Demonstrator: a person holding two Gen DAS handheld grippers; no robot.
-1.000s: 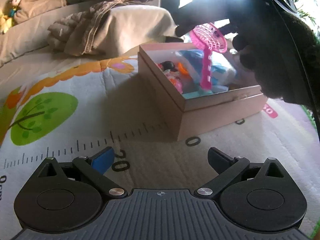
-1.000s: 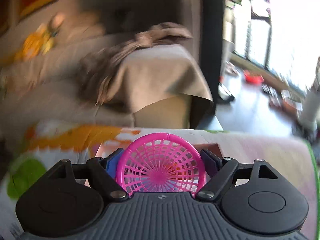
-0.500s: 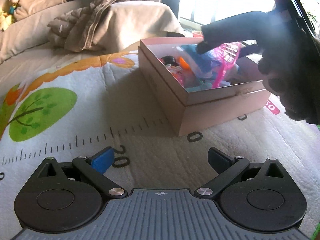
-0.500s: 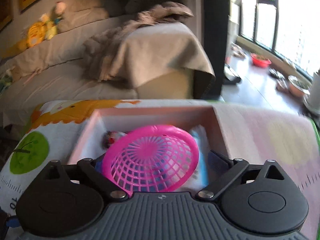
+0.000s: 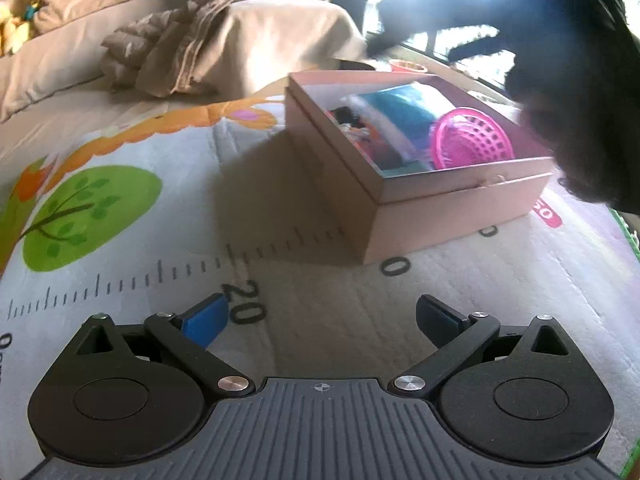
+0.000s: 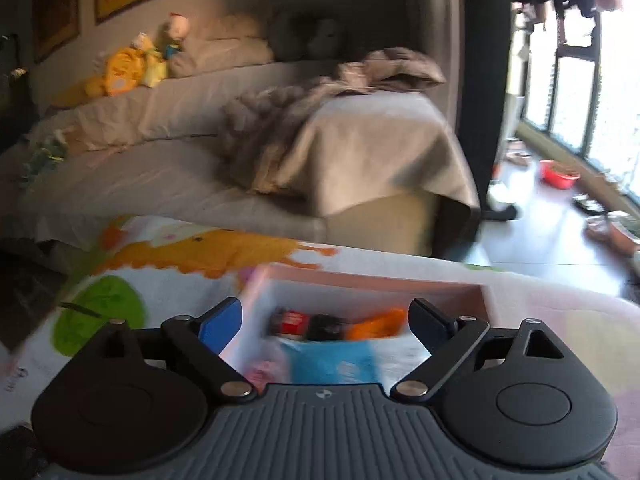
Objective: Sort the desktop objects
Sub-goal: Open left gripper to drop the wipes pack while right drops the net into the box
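A pink cardboard box (image 5: 432, 216) sits on the printed play mat (image 5: 160, 240). A pink mesh basket (image 5: 468, 140) lies inside it at the right, beside a blue packet (image 5: 400, 112) and small toys. My left gripper (image 5: 320, 320) is open and empty, low over the mat in front of the box. My right gripper (image 6: 325, 320) is open and empty above the box (image 6: 360, 280), with the blue packet (image 6: 336, 364) and toys below it. In the left wrist view it is a dark shape (image 5: 560, 60) above the box's right side.
A sofa with a crumpled grey blanket (image 6: 320, 120) and stuffed toys (image 6: 132, 64) stands behind the mat. A bright window and floor with a red bowl (image 6: 558, 172) lie to the right. A ruler scale is printed on the mat (image 5: 240, 308).
My right gripper lowered the pink basket into the box, opened and let it go, then lifted away. The basket now lies on its side in the box. My left gripper stayed put.
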